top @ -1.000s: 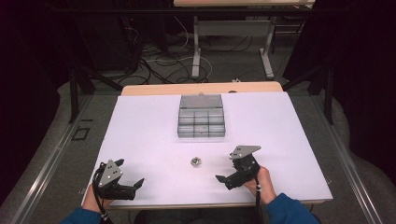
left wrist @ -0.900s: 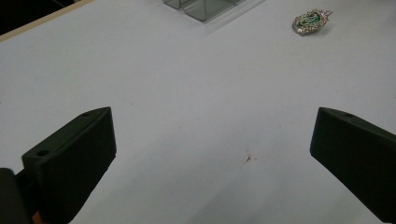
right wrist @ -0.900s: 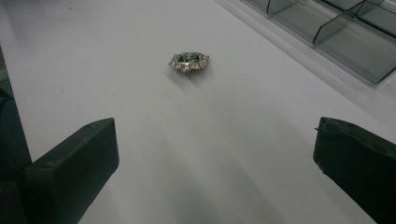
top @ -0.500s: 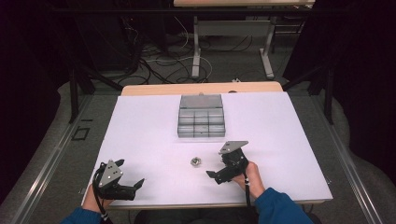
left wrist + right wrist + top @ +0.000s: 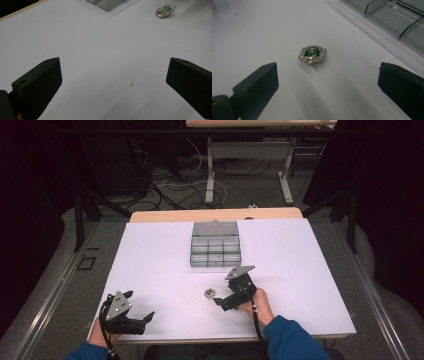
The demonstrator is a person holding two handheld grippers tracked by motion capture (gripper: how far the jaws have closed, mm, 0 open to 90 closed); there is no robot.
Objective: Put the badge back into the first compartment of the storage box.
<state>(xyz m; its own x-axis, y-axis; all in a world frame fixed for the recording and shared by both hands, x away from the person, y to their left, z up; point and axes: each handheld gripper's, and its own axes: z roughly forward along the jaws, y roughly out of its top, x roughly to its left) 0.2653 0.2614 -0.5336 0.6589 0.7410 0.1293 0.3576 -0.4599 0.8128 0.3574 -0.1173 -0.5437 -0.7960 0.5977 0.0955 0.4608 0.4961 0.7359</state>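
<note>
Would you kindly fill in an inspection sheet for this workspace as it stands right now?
Surface: white table top, bare apart from a small brown speck near the left tool.
Job's things: silver brooch with a green centre lying flat on the table; grey compartment box at the far middle, its compartments look empty.
Clutter: nothing seen.
Grippers: right tool open, close beside the brooch and aimed at it, not touching; left tool open, near the front left edge, holding nothing.
Cables: a black cable trails from the right tool along the hand; loose cables on the floor beyond the table.
Surroundings: dark curtains, another table's legs behind.
</note>
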